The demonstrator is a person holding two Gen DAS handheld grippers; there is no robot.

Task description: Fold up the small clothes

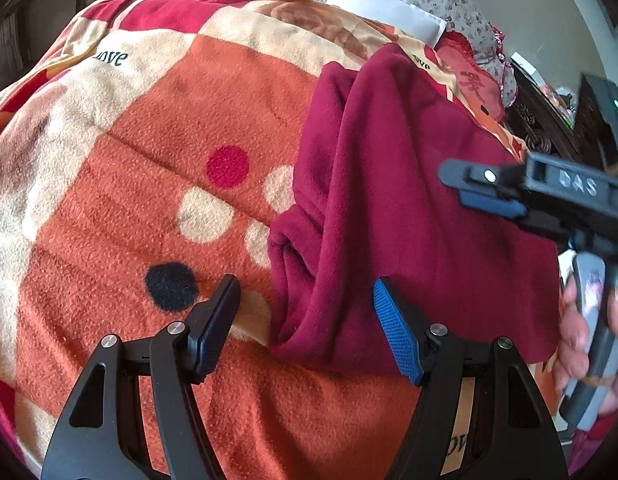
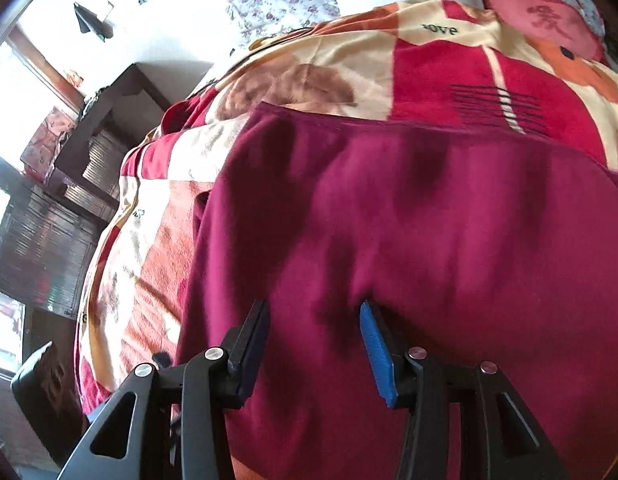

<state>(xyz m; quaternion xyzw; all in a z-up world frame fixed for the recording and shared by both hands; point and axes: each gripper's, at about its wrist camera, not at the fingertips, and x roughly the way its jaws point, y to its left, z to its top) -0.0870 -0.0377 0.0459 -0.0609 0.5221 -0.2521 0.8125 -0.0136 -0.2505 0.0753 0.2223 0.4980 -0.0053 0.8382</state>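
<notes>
Sunlit bedding fills both views: a fleece blanket point(image 1: 157, 128) patterned in orange, cream and red, with dots and the word "love", covers the bed, and a white pillow point(image 1: 381, 4) lies at 12 o'clock beyond it.

One maroon garment point(image 1: 397, 184) rests on the blanket. In the left wrist view its long axis runs from about 1 o'clock down to 6 o'clock, with bunched folds along its 9 o'clock edge. In the right wrist view it spreads across the lower frame, its straight far edge running from 10 o'clock toward 3 o'clock.

Two claws are in view. The left claw point(image 1: 307, 330) is released, its jaws wide apart and empty; the garment's lower folded edge lies in the space between them, though whether the blue pad touches the cloth cannot be told. The right claw point(image 2: 313, 350) stands partly open and grasps nothing, hovering over the maroon fabric point(image 2: 389, 220), with cloth visible between its jaws. In the left view it enters from 3 o'clock above the garment, gripped by a person's hand point(image 1: 589, 332).
</notes>
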